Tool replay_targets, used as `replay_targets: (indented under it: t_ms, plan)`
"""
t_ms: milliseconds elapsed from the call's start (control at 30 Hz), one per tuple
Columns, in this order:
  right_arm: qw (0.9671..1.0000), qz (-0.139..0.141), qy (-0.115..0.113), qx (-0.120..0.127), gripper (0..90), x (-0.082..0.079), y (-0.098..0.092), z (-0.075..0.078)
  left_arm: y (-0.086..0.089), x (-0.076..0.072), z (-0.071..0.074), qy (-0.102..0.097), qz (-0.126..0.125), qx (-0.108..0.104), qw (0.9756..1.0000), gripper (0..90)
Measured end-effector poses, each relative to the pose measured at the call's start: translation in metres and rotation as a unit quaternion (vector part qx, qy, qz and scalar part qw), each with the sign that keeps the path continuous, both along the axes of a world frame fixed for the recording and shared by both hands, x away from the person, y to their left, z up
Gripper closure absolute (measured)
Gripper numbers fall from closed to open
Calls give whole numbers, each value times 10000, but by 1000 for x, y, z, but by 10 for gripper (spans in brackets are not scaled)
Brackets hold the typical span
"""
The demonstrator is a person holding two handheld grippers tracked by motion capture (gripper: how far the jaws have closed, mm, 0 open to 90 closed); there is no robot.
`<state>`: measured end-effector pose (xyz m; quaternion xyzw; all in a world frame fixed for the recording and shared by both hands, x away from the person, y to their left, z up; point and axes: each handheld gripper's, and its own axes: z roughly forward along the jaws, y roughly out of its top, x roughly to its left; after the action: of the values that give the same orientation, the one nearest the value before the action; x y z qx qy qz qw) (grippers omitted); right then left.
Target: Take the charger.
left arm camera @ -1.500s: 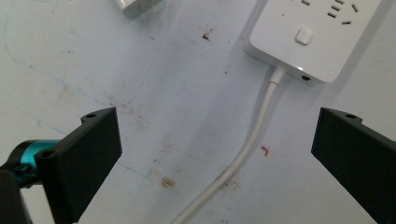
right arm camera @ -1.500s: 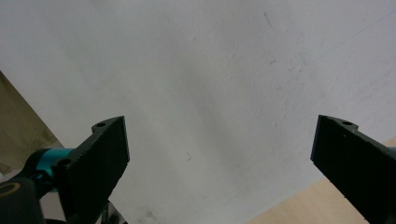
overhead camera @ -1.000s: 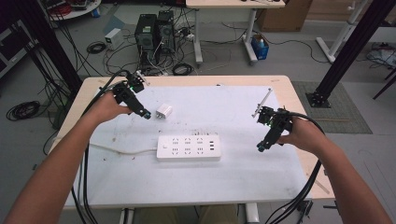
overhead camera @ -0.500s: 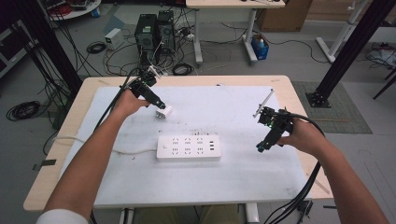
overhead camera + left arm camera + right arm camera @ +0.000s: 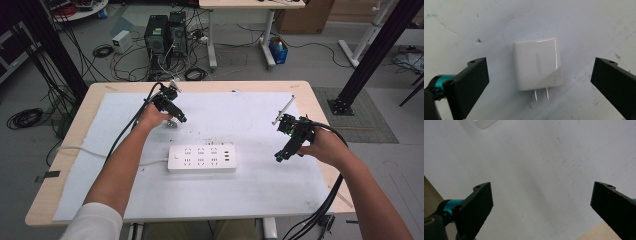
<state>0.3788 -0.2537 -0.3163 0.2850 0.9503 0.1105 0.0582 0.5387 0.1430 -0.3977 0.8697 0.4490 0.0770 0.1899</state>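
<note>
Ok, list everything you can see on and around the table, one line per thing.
charger plug: one, white, flat on the mat between the open jaws of the left gripper, prongs toward the camera
power strip: one, white, middle of the mat, cord running off to the left
mat: one, white, covering most of the table
table: one, light wood
computer towers: two, black, on the floor beyond the table
left gripper: one, black, over the charger plug, jaws open
right gripper: one, black, right side of the mat, jaws open and empty
</note>
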Motion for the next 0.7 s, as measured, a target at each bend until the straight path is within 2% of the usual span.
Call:
replay_targets:
  t_ms: [267, 500, 600, 700]
  plan:
    - [10000, 61, 6, -32, 36, 0, -3, -1, -3, 4, -15, -10, 54, -34, 10000, 82]
    - [10000, 54, 25, -12, 37, 1, -2, -2, -4, 3, -18, -3, -6, -64, 10000, 190]
    - [10000, 22, 57, -19, 37, 1, -2, -3, -3, 4, -19, 106, -36, -19, 9999, 238]
    - [10000, 5, 58, 11, 36, 1, -2, -2, -2, 3, -21, 56, -14, -7, 10000, 249]
